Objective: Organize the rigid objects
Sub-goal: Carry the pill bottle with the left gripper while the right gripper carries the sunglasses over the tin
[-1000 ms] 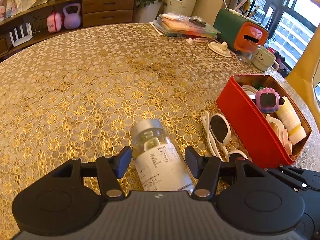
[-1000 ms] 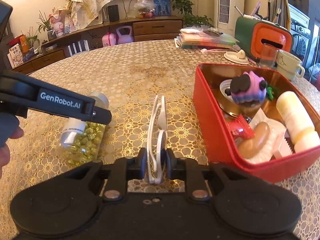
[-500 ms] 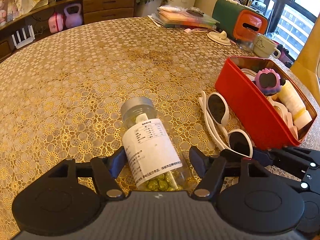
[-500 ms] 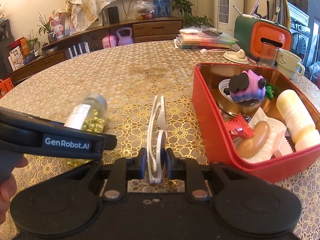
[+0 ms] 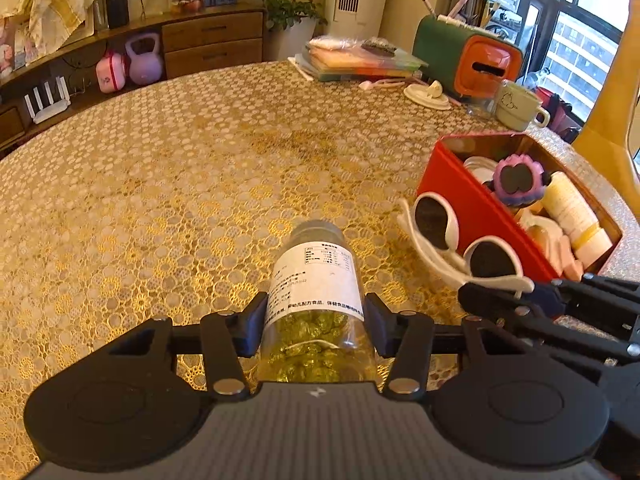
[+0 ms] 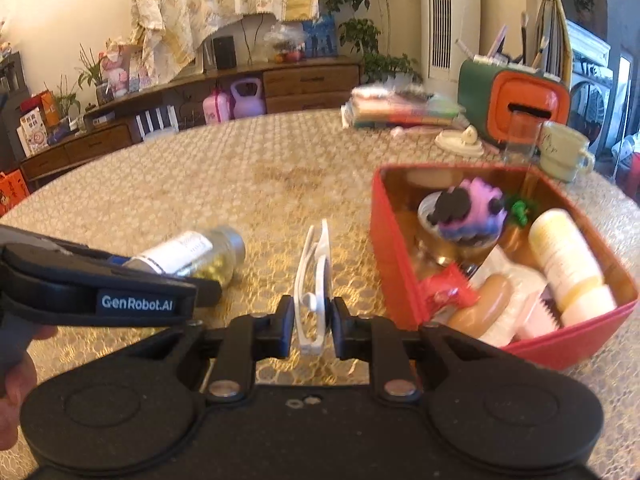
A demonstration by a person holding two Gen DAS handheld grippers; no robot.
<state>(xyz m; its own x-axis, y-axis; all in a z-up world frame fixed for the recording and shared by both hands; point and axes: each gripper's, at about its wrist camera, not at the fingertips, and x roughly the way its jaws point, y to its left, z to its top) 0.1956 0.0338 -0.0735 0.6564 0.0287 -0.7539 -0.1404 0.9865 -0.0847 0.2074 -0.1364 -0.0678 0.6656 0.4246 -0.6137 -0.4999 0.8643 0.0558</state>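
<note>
A clear bottle (image 5: 316, 280) of yellow-green capsules with a white label lies on its side on the gold lace tablecloth. My left gripper (image 5: 316, 316) straddles its lower half; the jaws are closing and both pads touch its sides. The bottle (image 6: 192, 252) also shows in the right wrist view, behind the left gripper's finger (image 6: 160, 280). My right gripper (image 6: 312, 320) is shut on folded white sunglasses (image 6: 316, 280), held edge-up just left of the red box (image 6: 392, 248). In the left wrist view the sunglasses (image 5: 448, 236) rest against the box wall (image 5: 472, 208).
The red box holds a purple toy (image 5: 518, 178), a cream tube (image 5: 568, 212) and several small items. Behind it stand a pale mug (image 5: 518, 110), a green and orange case (image 5: 468, 60), a white dish (image 5: 426, 92) and stacked folders (image 5: 360, 60). A person's hand (image 6: 16, 360) grips the left handle.
My left gripper has slid forward along the bottle and its jaws have narrowed onto the sides. The right gripper has risen a little with the sunglasses.
</note>
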